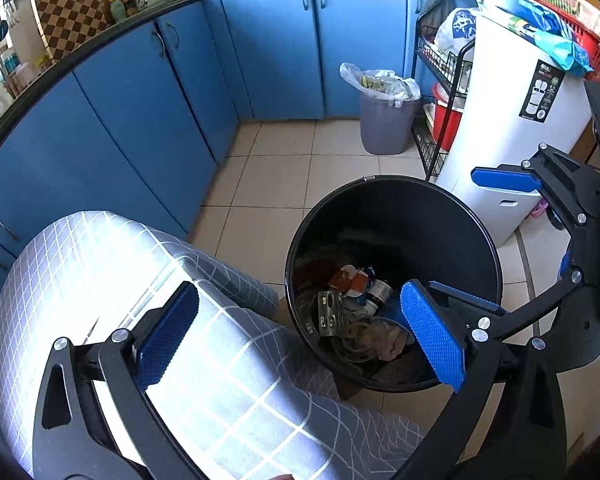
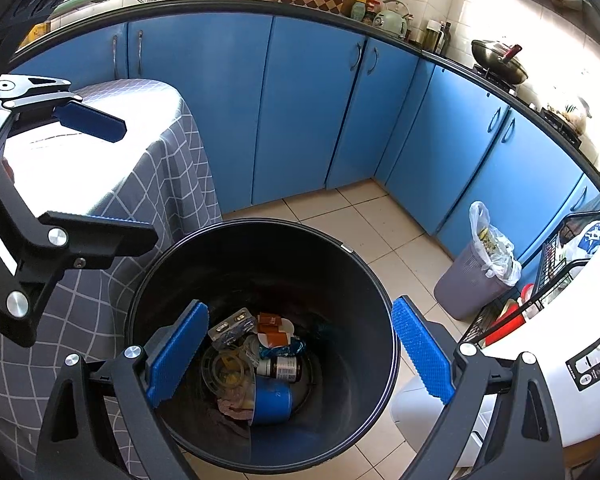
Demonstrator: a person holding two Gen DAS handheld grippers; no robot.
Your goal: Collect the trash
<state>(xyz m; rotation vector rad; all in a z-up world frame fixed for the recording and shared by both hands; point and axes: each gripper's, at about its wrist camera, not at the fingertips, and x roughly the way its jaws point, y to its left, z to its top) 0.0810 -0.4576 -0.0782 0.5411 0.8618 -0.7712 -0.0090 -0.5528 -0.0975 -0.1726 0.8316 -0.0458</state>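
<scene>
Blue pads of the right gripper (image 2: 300,356) stand wide apart and empty, right over the bin (image 2: 380,280) on the floor, beside the table (image 2: 148,128). Trash (image 2: 260,352) lies at its bottom; the left gripper (image 1: 296,336), also released, hovers between table and bin. To finish well, I would lift both clear of the rim before seeking more on the table.

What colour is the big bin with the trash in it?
Black bin, seen best in the right wrist view.

My right hand-held gripper (image 2: 300,356) hangs wide open over the black trash bin (image 2: 380,280) | inside I see a blue can (image 2: 272,404), a brown bottle (image 2: 280,367), wrappers | left hand-held gripper (image 2: 116,184) open above the checked-cloth table (image 2: 172,152)
</scene>
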